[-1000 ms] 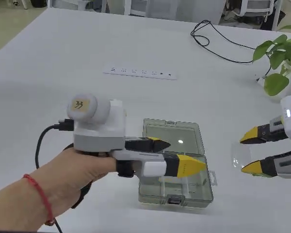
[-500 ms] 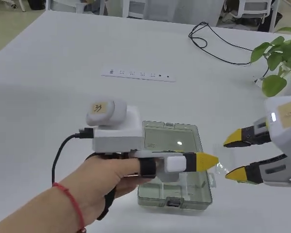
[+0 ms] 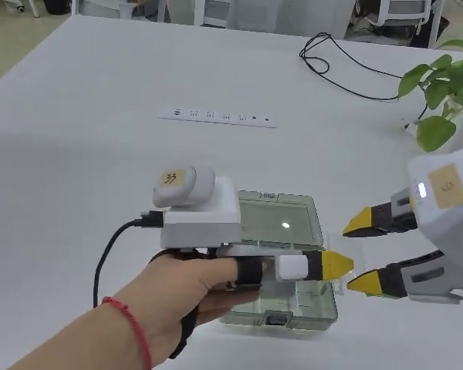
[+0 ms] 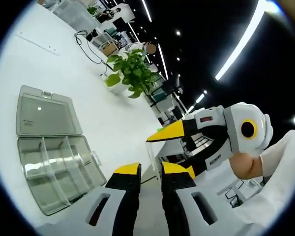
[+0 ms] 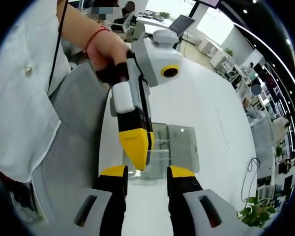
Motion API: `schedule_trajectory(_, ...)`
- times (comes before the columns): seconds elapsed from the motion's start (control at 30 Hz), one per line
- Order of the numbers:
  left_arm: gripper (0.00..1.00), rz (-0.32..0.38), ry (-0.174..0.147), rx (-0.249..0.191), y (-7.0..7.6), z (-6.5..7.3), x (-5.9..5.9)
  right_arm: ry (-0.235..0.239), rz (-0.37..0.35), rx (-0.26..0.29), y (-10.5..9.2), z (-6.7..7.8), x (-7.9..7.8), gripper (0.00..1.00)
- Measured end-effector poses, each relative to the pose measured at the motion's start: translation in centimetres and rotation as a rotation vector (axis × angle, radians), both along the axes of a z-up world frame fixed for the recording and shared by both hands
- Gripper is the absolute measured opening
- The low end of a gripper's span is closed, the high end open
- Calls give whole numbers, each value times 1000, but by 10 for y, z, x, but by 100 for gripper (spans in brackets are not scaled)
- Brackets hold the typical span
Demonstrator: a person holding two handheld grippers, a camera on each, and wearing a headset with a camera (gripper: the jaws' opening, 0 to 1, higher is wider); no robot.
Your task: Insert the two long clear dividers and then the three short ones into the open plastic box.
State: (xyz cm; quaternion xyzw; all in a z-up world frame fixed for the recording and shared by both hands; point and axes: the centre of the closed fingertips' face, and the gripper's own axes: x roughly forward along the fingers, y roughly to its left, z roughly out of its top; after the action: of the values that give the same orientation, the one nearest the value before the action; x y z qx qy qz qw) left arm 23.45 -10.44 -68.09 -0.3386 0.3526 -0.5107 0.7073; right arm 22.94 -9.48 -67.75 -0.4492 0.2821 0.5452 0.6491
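The open clear plastic box (image 3: 312, 299) lies on the white table with its lid (image 3: 278, 220) folded back; in the left gripper view the box (image 4: 54, 172) has clear dividers standing in its base. A short clear divider (image 5: 160, 158) hangs in the air just right of the box. My left gripper (image 3: 338, 264) reaches over the box, its jaws shut on the divider's (image 4: 154, 153) edge. My right gripper (image 3: 356, 253) faces it, and the divider spans the gap between its yellow fingers (image 3: 363, 222). In the right gripper view the left gripper (image 5: 136, 147) points straight at me.
A white power strip (image 3: 220, 117) lies at the table's middle back. A black cable (image 3: 332, 58) loops at the back right, and a green plant (image 3: 447, 92) stands at the right edge. The left gripper's own cable (image 3: 108, 262) trails toward the person.
My left gripper moved right across the box and shut its jaws. The right gripper came left with the divider, so both tips now meet at the divider.
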Motion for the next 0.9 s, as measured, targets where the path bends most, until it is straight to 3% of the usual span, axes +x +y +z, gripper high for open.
schedule_trajectory(0.27, 0, -15, -4, -7, -3, 1, -3, -5, 8, -18, 0, -3, 0, 33)
schedule_trajectory(0.83, 0, 10, 15, 4, -1, -2, -2, -19, 17, -17, 2, -4, 0, 33)
schedule_trajectory(0.9, 0, 12, -10, 3, 0, -1, 0, -20, 17, -13, 2, -4, 0, 35)
